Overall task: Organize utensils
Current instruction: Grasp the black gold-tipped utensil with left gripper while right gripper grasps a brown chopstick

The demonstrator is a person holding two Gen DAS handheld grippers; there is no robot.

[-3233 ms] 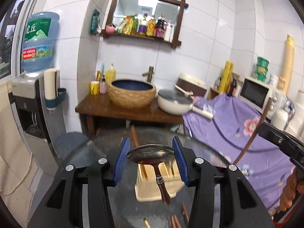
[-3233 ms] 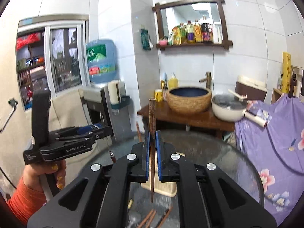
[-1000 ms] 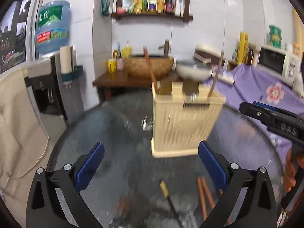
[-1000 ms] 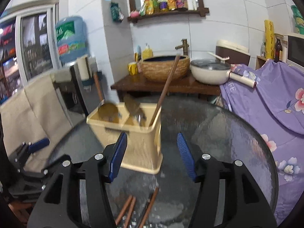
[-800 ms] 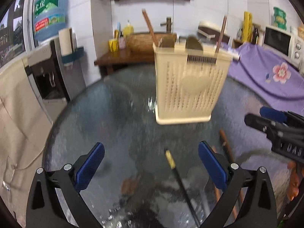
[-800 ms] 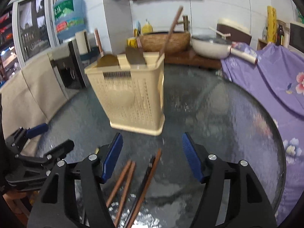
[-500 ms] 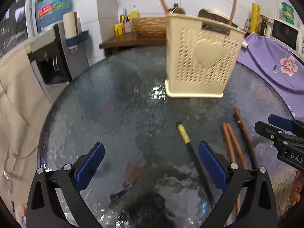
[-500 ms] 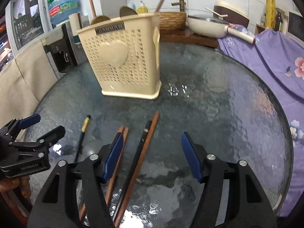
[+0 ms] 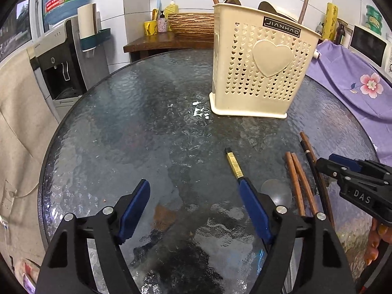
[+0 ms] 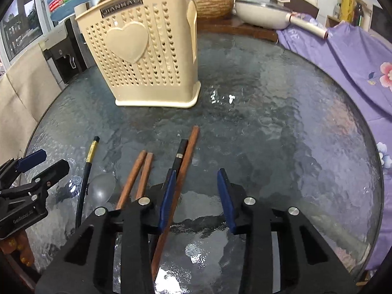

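A cream utensil basket with a heart on its front stands on the round glass table; it also shows in the right wrist view. Spoons and chopsticks stick up out of it. Several chopsticks lie on the glass near me: a black one with a gold band, a brown pair, and a black and a long brown one. My left gripper is open and empty above the glass, its right finger over the gold-banded chopstick. My right gripper is open and empty, its left finger over the long brown chopstick.
A water dispenser stands left of the table. A wooden sink counter with a woven basin and a white pan is behind it. A purple flowered cloth covers furniture on the right.
Both grippers let go of their spoon and chopstick into the basket, opened, then drew back and down toward the chopsticks on the glass.
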